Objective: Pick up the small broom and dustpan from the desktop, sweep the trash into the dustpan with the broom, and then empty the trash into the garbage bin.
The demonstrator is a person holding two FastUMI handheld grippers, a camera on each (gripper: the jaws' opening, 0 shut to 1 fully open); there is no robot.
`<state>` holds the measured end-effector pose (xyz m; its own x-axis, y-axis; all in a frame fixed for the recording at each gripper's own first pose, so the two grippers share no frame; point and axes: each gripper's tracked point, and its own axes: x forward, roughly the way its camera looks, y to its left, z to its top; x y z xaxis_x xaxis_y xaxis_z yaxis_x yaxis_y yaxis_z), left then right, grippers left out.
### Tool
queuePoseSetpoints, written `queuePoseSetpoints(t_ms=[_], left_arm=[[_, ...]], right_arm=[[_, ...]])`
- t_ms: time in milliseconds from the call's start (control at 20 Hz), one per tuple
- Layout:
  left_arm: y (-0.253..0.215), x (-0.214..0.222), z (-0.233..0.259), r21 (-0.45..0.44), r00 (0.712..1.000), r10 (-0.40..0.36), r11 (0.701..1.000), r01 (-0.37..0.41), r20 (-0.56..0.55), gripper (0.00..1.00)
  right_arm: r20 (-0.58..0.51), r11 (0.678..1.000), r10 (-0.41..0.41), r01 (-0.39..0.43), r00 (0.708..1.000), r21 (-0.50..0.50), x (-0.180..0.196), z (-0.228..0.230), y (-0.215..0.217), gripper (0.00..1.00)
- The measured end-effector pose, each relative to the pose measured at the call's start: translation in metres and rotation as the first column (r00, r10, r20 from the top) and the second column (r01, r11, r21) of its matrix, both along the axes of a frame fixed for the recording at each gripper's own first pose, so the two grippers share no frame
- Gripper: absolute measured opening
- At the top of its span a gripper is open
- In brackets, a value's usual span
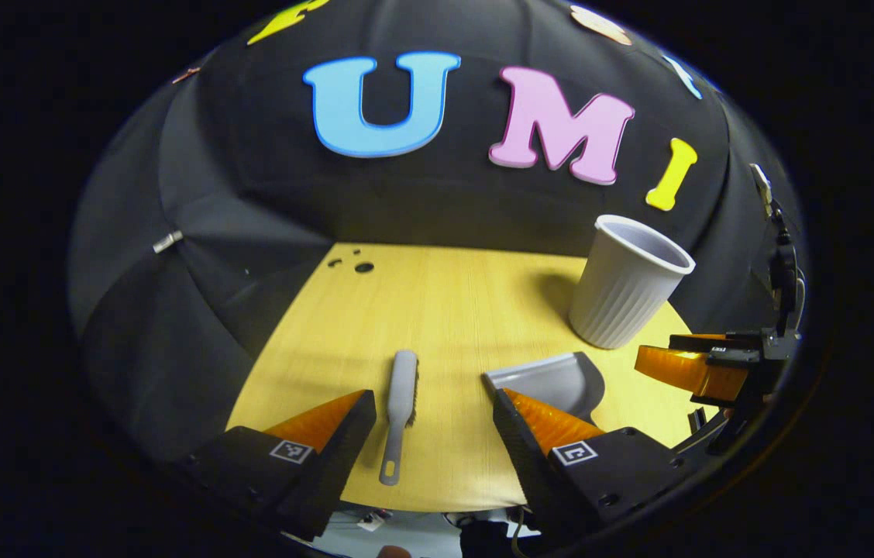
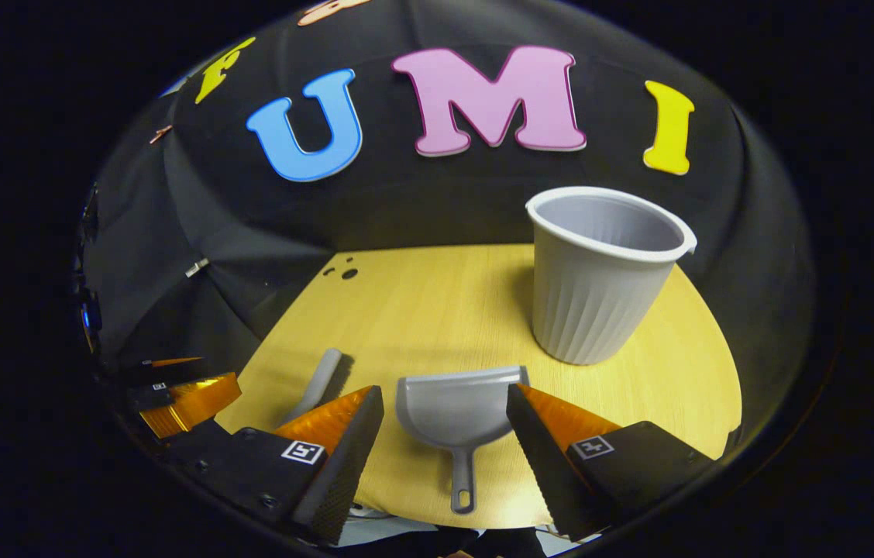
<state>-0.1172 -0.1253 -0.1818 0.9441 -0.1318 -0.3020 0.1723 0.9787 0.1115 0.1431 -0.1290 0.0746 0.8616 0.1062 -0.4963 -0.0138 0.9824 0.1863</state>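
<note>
yellow wood-grain desktop (image 2: 437, 302): smooth, matt
ribbed grey plastic bin (image 2: 600, 279): matt
grey plastic dustpan (image 2: 456, 407): smooth, slight sheen

The desktop (image 2: 437, 310) was a pale yellow wood with fine straight grain, and a few small dark round spots (image 1: 363, 267) sat near its far left corner. The small broom (image 1: 400, 403) was plain grey, with darker bristles along one side. The dustpan (image 2: 456, 407) was the same flat grey, handle included. The garbage bin (image 2: 600, 287) was a light grey with a slightly lilac cast inside, its wall marked by narrow upright ribs below a smooth rim. The booth's cloth wall (image 1: 173, 310) behind was black.
</note>
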Motion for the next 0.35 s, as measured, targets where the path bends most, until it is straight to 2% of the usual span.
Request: queuePoseSetpoints(t_ms=[50, 100, 150, 350], left_arm=[[-0.002, -0.008, 0.008, 0.020, 0.999, -0.002, 1.000, 0.001, 0.044, 0.96], [-0.004, -0.014, 0.012, 0.031, 0.995, -0.001, 1.000, -0.002, 0.096, 0.92], [-0.009, -0.023, 0.020, 0.030, 0.988, 0.001, 1.000, -0.006, 0.157, 0.96], [-0.016, -0.061, 0.029, -0.003, 0.936, 0.058, 0.998, -0.061, 0.348, 0.95]], right_arm=[[0.039, 1.000, 0.006, -0.006, 0.999, -0.010, 0.001, 0.008, 0.001, 0.99], [0.081, 1.000, 0.012, -0.010, 0.997, -0.025, -0.002, 0.015, 0.001, 0.98], [0.123, 0.999, 0.018, -0.012, 0.992, -0.047, -0.007, 0.024, -0.001, 0.99], [0.183, 0.992, -0.002, 0.024, 0.983, -0.120, -0.034, 0.019, -0.018, 0.99]])
